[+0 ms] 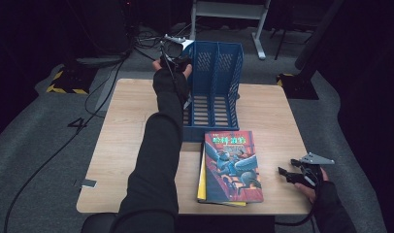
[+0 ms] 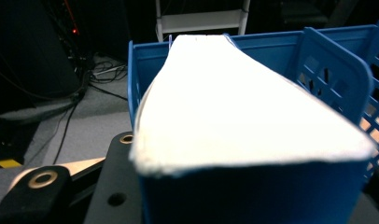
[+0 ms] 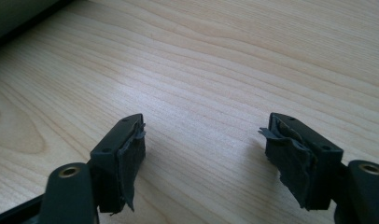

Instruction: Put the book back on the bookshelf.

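Left gripper [image 1: 178, 60], top centre of the high view, pinches a blue-covered book [image 2: 253, 107] page-edge up, lowering it into the blue file rack's [image 1: 214, 92] left slot. Right gripper [image 3: 204, 158] rests spread, empty, over the table [image 3: 225, 60], clear of the stacked books [image 1: 232, 167].

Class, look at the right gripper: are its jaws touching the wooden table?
Cannot tell. In the right gripper view the right gripper stands open over the table, with nothing between the jaws, but whether they rest on the wood is unclear.
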Available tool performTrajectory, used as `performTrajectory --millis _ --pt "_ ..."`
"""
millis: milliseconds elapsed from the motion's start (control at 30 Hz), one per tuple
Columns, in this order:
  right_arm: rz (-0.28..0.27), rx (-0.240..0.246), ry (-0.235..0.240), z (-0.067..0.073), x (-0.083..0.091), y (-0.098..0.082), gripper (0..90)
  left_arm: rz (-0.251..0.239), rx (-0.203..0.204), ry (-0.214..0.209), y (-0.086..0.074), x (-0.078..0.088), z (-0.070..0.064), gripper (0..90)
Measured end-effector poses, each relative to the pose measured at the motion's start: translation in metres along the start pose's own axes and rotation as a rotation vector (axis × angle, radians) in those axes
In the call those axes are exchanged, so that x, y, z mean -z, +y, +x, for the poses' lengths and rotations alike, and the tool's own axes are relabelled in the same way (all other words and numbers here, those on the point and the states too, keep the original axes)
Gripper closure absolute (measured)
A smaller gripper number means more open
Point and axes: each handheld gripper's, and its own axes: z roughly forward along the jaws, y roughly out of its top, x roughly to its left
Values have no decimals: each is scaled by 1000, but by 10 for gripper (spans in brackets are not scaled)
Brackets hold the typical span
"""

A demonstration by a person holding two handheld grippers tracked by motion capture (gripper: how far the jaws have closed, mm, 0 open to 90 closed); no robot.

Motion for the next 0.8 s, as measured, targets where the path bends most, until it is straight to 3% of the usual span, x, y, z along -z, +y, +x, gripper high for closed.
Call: performTrajectory --millis 233,600,800 --pt "1 0 0 0 0 0 289 -20 -8 6 -10 -3 -6 604" --pt "1 3 -2 1 0 0 290 25 -4 -34 -36 -11 4 602" --pt "3 1 -1 1 0 0 289 13 3 -49 -42 -8 7 601"
